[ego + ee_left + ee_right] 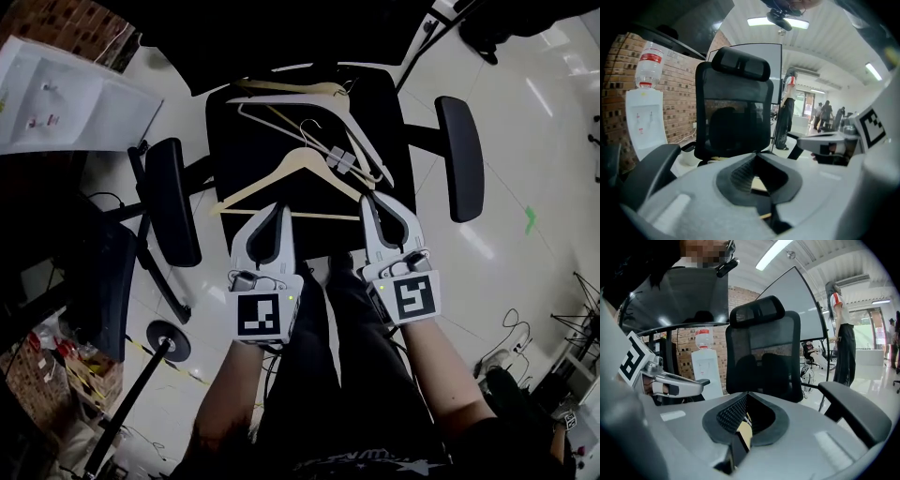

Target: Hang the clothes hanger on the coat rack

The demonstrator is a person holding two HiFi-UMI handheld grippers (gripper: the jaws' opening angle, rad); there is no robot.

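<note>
My left tongs [277,208] and right tongs [367,200] are both pressed together, empty as far as I can see, over the front of the chair [234,141] seat. The wooden hanger [281,165] lies flat there among other hangers [291,87], its bar under the tips.

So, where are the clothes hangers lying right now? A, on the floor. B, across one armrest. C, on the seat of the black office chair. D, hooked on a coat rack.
C: the head view shows the hangers piled flat on the seat of the black office chair, none on the floor or an armrest.
</note>
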